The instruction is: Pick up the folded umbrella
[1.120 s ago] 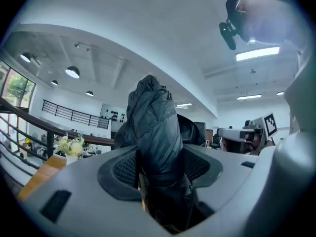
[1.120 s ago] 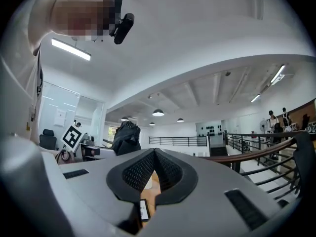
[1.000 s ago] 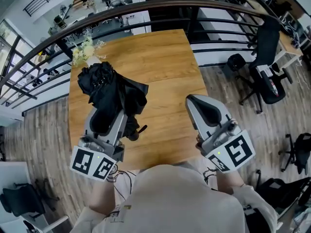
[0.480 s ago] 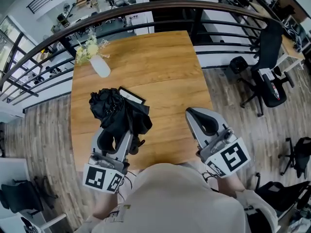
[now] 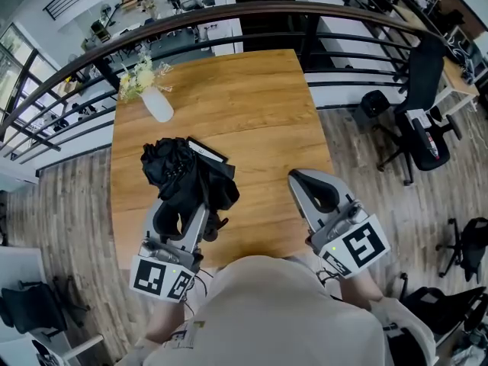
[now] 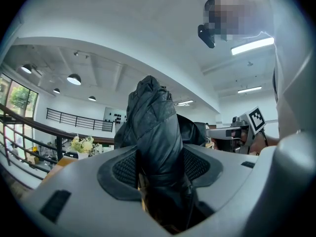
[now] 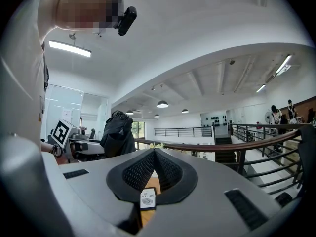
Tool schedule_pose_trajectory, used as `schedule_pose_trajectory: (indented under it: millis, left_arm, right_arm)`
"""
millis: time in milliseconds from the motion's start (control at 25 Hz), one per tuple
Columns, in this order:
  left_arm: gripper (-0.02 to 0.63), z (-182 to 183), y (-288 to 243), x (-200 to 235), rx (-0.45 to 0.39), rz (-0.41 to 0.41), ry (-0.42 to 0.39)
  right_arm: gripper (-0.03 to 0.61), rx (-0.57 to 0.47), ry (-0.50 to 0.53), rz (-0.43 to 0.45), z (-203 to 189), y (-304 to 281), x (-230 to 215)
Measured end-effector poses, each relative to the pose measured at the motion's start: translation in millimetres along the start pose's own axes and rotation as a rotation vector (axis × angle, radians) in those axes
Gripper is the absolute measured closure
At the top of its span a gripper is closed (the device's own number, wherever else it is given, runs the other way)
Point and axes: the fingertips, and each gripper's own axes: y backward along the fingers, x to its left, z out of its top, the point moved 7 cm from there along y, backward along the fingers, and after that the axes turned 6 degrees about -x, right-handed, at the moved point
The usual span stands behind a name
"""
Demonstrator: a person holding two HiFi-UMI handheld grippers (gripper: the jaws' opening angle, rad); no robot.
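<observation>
Left gripper [image 5: 183, 208]: held over the near left part of the table, its jaws set fairly wide and clamped on the folded umbrella; in the left gripper view [image 6: 158, 168] both ribbed pads press against the black fabric.
Umbrella [image 5: 183, 170]: black, folded and bunched, caught between the left jaws. The crumpled canopy end sticks out past the fingertips, and a strap end hangs at its near right side. In the left gripper view [image 6: 153, 127] it fills the gap between the pads and rises above them. The right gripper view shows it as a dark bundle off to the left [image 7: 117, 132].
Contact with the table: the head view is too steep to tell whether the umbrella's underside touches the wood.
Right gripper [image 5: 303, 180]: near the table's near right edge, well apart from the umbrella. Its jaws are closed with the tips meeting and nothing between them [image 7: 154, 154].
Table [image 5: 244, 90]: wooden, with a curved dark railing [image 5: 229, 12] behind it.
Vase [image 5: 158, 107]: white, holding pale flowers [image 5: 141, 75], at the far left corner.
Flat dark thing [image 5: 210, 152]: lies on the table just beyond the umbrella, partly covered by it.
Office chair [image 5: 423, 90]: black, on the floor to the right.
</observation>
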Motion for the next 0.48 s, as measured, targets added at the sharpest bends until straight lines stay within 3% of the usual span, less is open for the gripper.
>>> schedule_pose_trajectory:
  millis: [480]
  left_arm:
    - [0.357,0.3,-0.2,-2.3,0.000,0.008,-0.005]
  right_arm:
    - [0.551,0.006,-0.005,0.009,-4.4,1.2,-0.6]
